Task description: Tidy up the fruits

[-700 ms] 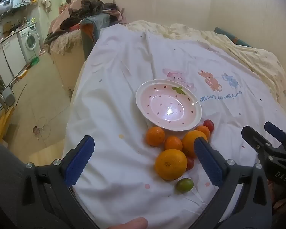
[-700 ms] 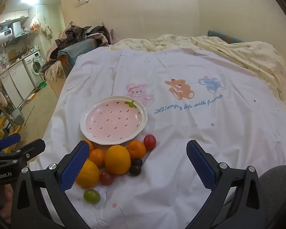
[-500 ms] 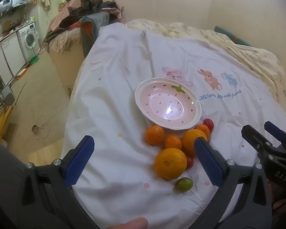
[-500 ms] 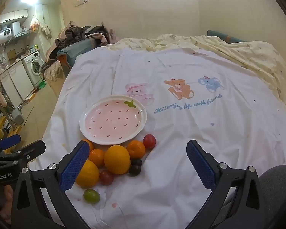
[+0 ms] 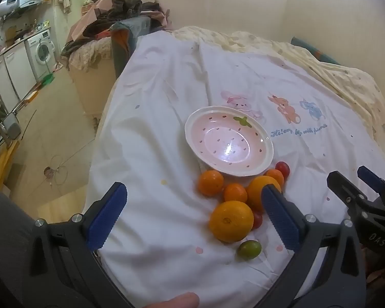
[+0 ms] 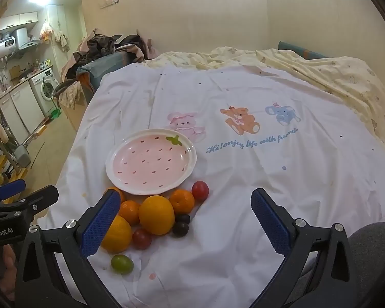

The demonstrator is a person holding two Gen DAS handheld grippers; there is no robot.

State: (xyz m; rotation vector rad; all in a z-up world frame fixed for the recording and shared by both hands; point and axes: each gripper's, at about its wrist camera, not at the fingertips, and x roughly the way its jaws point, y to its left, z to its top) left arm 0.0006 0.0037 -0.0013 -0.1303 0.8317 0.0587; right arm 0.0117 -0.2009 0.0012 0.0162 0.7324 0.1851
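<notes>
A pink strawberry-pattern plate (image 5: 265, 142) (image 6: 190, 151) sits empty on the white printed sheet. Just in front of it lies a cluster of fruit: two large oranges (image 5: 231, 220) (image 6: 156, 214), several small tangerines (image 5: 210, 182) (image 6: 181, 200), red cherry tomatoes (image 5: 282, 168) (image 6: 200, 190), dark ones (image 6: 180, 228) and a green one (image 5: 249, 249) (image 6: 122, 263). My left gripper (image 5: 193, 218) is open and empty, hovering over the sheet left of the fruit. My right gripper (image 6: 183, 224) is open and empty, above the near edge, with the fruit by its left finger.
The bed's left edge (image 5: 100, 138) drops to a tiled floor. A cluttered chair with clothes (image 5: 120, 12) stands at the far left corner. A yellow blanket (image 6: 320, 77) covers the far right of the bed. A washing machine (image 5: 42, 51) is far left.
Both grippers have shifted slightly; the view has barely changed. The fruit and plate have not moved.
</notes>
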